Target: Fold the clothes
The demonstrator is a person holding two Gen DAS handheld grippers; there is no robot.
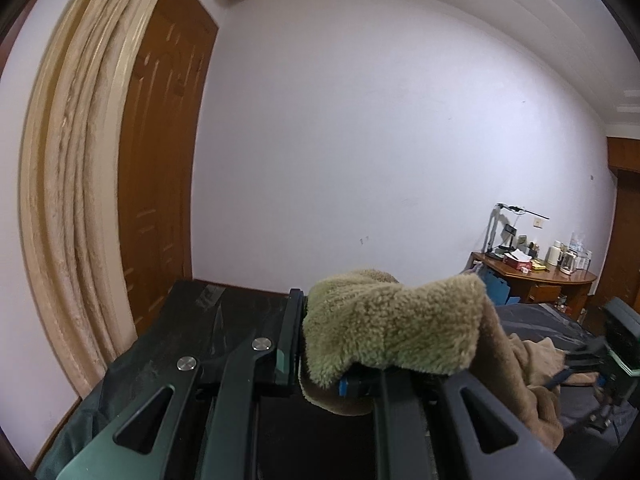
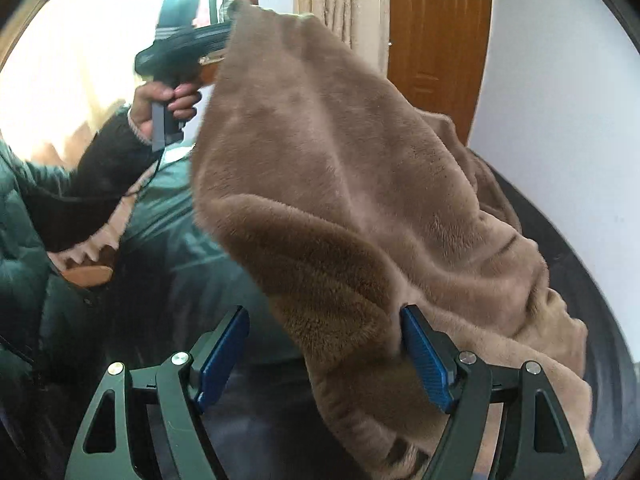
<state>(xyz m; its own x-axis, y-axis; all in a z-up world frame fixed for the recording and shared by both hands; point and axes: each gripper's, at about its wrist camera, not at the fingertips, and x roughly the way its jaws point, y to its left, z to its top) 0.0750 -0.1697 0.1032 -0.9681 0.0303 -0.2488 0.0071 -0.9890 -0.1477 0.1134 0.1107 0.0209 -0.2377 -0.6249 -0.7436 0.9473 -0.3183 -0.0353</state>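
A brown plush garment [image 2: 352,184] hangs in the air, stretched from upper left to lower right in the right wrist view. My left gripper [image 2: 216,46] is raised high and shut on its top corner; in the left wrist view that gripper [image 1: 340,344] pinches the fleecy lining [image 1: 392,320] between its jaws. My right gripper [image 2: 324,356] is open with blue pads [image 2: 426,360] wide apart. A fold of the garment hangs between the pads, touching the right one.
A dark bed surface [image 2: 580,272] lies under the garment. A wooden door [image 1: 160,160] and beige curtain [image 1: 72,184] stand behind. A cluttered wooden desk [image 1: 536,276] is at the far right. The person's dark jacket [image 2: 48,280] is at left.
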